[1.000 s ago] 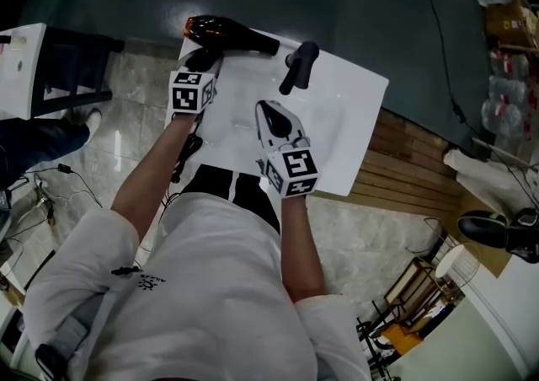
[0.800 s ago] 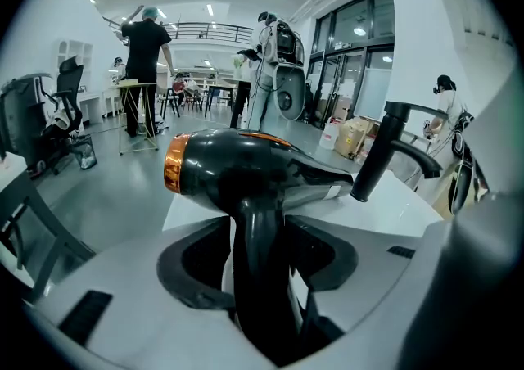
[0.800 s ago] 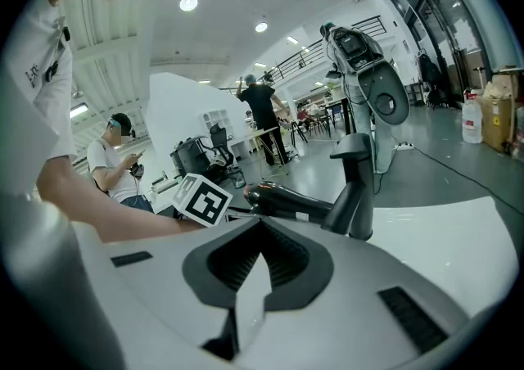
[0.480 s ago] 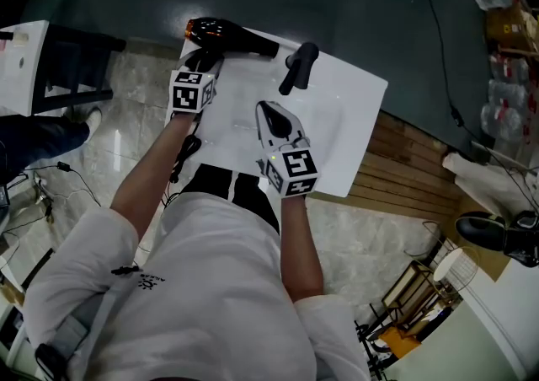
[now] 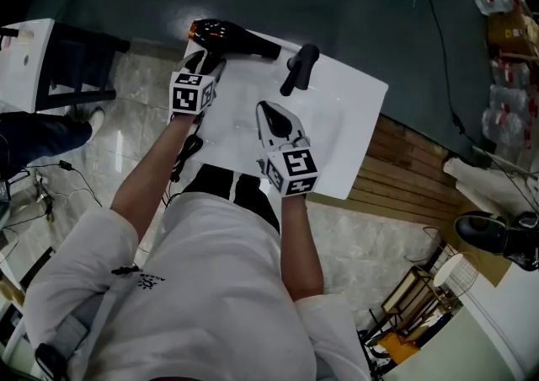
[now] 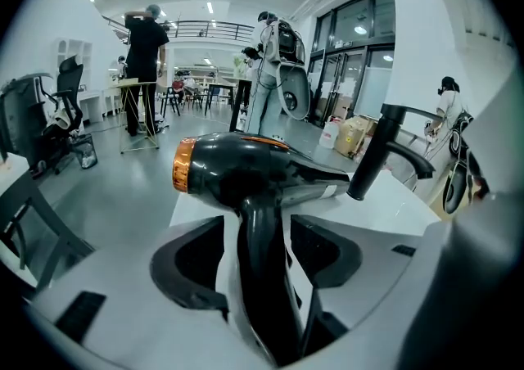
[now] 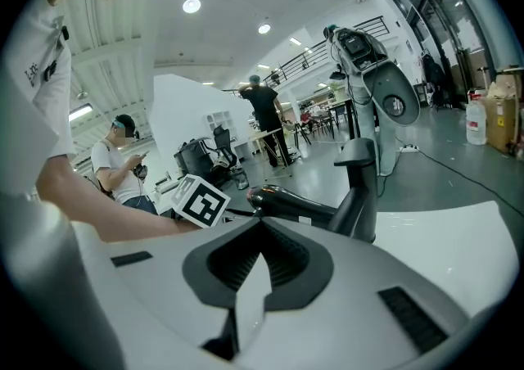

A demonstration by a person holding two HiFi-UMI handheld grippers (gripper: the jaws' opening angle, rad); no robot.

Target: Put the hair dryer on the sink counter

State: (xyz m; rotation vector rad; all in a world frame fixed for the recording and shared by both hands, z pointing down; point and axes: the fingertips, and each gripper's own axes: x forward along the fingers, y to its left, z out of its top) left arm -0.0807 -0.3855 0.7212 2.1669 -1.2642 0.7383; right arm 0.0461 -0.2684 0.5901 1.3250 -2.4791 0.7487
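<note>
Looked like the tail end of the set-down step. Spotted the hair dryer (image 5: 229,36) lying flat on the far left corner of the counter (image 5: 345,118), nozzle aimed toward the black faucet (image 5: 299,67), orange back end right at the corner. Saw the left tongs (image 5: 205,59) spread wide, having just been opening, with the dryer's handle between them and a bit of white counter peeking through beside it. So, no squeeze on it as far as could be told. Saw the right tongs (image 5: 268,111) pinched together on nothing, hovering over the middle of the counter, near the faucet and clear of the dryer.

Judged the job as basically done, just not backed away from yet. Called for a straight pull-back of the left tongs along the line of the handle next, no sideways nudge. Worth flagging: parked awfully close to that corner, so any snag on the handle could've dragged or rolled it toward the edge. Didn't look like anything was needed from the right side.
</note>
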